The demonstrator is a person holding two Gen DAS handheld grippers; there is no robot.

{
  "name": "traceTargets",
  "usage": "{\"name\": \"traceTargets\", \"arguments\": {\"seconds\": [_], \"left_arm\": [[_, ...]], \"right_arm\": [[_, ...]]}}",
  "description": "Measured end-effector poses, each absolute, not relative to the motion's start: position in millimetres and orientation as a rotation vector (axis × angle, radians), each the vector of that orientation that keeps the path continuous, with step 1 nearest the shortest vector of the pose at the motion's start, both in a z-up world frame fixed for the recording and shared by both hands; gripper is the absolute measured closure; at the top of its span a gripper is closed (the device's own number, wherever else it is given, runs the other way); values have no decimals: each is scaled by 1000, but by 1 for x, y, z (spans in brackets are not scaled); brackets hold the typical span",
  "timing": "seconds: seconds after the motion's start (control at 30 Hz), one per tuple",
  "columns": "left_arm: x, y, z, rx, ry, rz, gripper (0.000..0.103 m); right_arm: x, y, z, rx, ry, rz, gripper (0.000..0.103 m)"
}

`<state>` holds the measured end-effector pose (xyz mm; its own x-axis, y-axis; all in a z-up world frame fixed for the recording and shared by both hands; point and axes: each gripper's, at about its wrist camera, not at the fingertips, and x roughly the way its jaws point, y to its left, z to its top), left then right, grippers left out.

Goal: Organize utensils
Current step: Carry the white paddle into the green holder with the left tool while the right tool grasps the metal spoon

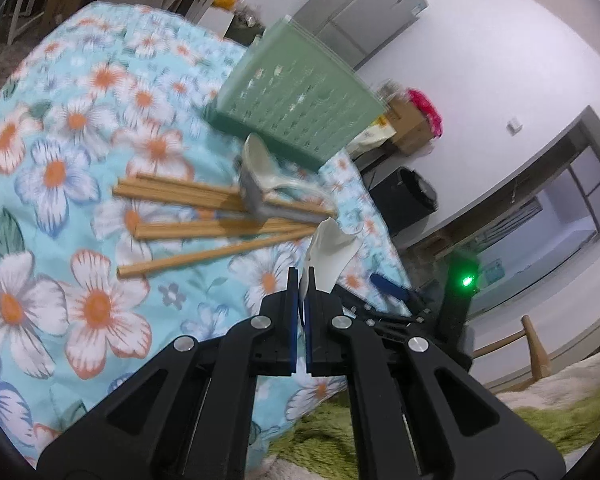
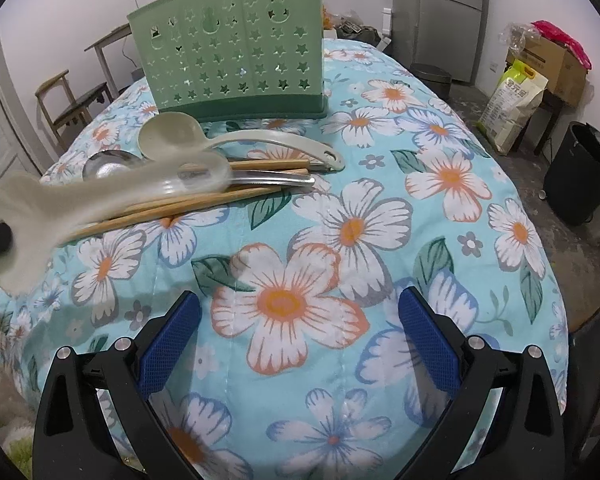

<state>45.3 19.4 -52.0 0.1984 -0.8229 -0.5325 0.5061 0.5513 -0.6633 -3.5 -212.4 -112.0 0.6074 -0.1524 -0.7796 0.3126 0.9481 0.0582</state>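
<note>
White walls all round, with a tall grey fridge (image 2: 450, 12) up at 1 o'clock and a little wooden chair (image 2: 66, 100) over at 10. At 3 o'clock a black bin (image 2: 584, 172) sits on the grubby grey floor, near a cardboard box (image 2: 552, 62) and a rice sack (image 2: 514, 106).

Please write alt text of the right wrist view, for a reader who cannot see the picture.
The open right gripper hovers over a floral tablecloth. Beyond it lie wooden chopsticks, a metal spoon and a pale ladle, before a green utensil holder. At left, a blurred pale spoon is held above them.
</note>
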Motion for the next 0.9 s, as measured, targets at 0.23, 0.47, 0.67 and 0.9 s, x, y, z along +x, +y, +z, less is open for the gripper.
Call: {"name": "traceTargets", "arguments": {"seconds": [0.23, 0.47, 0.67, 0.9], "left_arm": [[57, 55, -20, -486, 859, -931, 102], [78, 90, -9, -520, 773, -828, 102], [88, 108, -12, -558, 756, -783, 102], [95, 112, -15, -562, 756, -766, 102]], "right_arm": [[2, -204, -89, 174, 813, -220, 18], [33, -158, -62, 16, 723, -80, 36], [67, -108, -62, -129, 710, 13, 53], [89, -71, -82, -271, 746, 26, 61]]}}
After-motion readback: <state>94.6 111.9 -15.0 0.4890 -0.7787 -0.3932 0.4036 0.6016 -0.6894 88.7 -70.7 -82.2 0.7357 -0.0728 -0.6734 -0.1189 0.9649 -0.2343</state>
